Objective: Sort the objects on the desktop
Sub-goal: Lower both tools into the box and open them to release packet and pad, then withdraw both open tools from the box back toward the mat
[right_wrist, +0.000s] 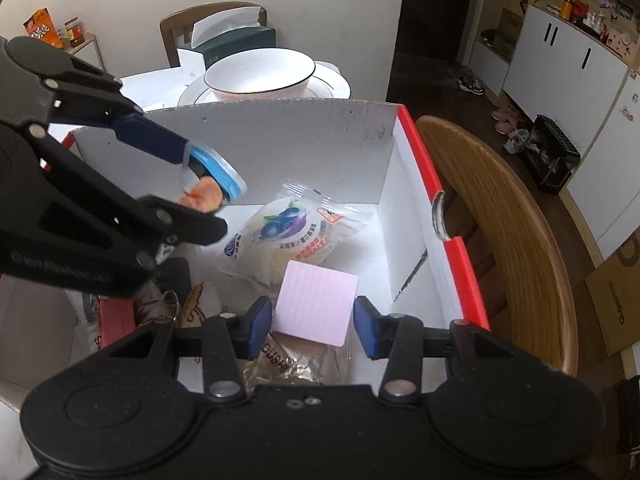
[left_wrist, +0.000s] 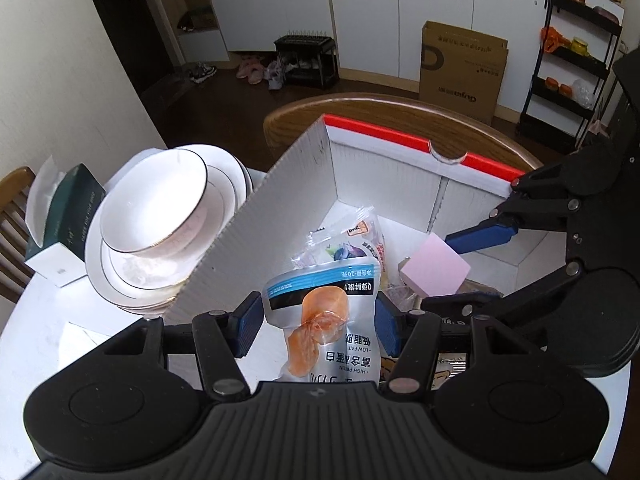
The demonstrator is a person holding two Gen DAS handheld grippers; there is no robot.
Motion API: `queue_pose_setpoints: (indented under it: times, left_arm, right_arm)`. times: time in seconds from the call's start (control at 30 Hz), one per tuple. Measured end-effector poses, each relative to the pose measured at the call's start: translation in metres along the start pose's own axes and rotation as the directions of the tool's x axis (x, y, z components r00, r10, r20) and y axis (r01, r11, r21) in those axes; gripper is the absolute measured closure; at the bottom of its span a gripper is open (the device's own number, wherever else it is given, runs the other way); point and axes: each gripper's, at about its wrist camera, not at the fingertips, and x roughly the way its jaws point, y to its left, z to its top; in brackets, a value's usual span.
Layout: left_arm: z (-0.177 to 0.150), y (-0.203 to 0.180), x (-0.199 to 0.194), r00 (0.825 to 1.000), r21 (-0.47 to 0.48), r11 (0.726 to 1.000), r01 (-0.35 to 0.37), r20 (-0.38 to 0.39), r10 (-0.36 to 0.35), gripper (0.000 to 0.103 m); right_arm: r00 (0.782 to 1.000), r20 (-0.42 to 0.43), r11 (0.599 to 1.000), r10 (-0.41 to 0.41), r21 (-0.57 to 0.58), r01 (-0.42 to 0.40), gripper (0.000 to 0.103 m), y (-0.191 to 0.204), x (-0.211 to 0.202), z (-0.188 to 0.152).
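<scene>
A white corrugated box with a red rim (left_wrist: 400,136) (right_wrist: 456,248) stands on the table. My left gripper (left_wrist: 316,322) is shut on a snack packet with orange meat and a blue band (left_wrist: 320,320), held over the box; it also shows in the right wrist view (right_wrist: 216,184). My right gripper (right_wrist: 314,322) is shut on a pink sticky-note block (right_wrist: 316,304), held over the box; the block also shows in the left wrist view (left_wrist: 436,268). A blueberry bread packet (right_wrist: 284,236) (left_wrist: 352,244) lies on the box floor.
A bowl on stacked white plates (left_wrist: 160,216) (right_wrist: 260,72) stands left of the box, with a dark green tissue box (left_wrist: 64,220) beyond. Other wrapped snacks (right_wrist: 296,360) lie in the box's near end. A wooden chair back (right_wrist: 520,232) stands behind the box.
</scene>
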Motion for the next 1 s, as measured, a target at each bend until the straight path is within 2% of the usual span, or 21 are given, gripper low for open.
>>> queue_pose_setpoints:
  times: [0.27, 0.47, 0.57, 0.7, 1.0]
  left_arm:
    - [-0.003, -0.003, 0.011, 1.000, -0.011, 1.000, -0.007, -0.016, 0.006, 0.044]
    - [-0.003, -0.003, 0.018, 0.999, -0.031, 0.999, 0.007, -0.038, -0.008, 0.040]
    - [-0.005, -0.004, 0.018, 0.999, -0.034, 0.999, 0.012, -0.039, -0.014, 0.039]
    - [-0.008, -0.005, 0.013, 1.000, -0.044, 0.999, 0.020, -0.016, -0.021, 0.029]
    - [-0.015, -0.002, -0.012, 0.999, -0.090, 0.996, 0.026, 0.040, -0.022, 0.026]
  right_arm:
    - [1.000, -0.003, 1.000, 0.009, -0.022, -0.009, 0.056, 0.001, 0.001, -0.001]
    - [0.999, 0.006, 0.999, 0.034, -0.038, -0.034, 0.039, 0.005, -0.009, -0.009]
    - [0.999, 0.013, 0.999, 0.040, -0.034, -0.040, 0.037, 0.004, -0.017, -0.013]
    - [0.999, 0.026, 0.999, 0.046, -0.012, -0.046, 0.032, 0.001, -0.026, -0.017]
    - [0.996, 0.066, 0.998, 0.065, 0.011, -0.066, 0.031, -0.002, -0.047, -0.019]
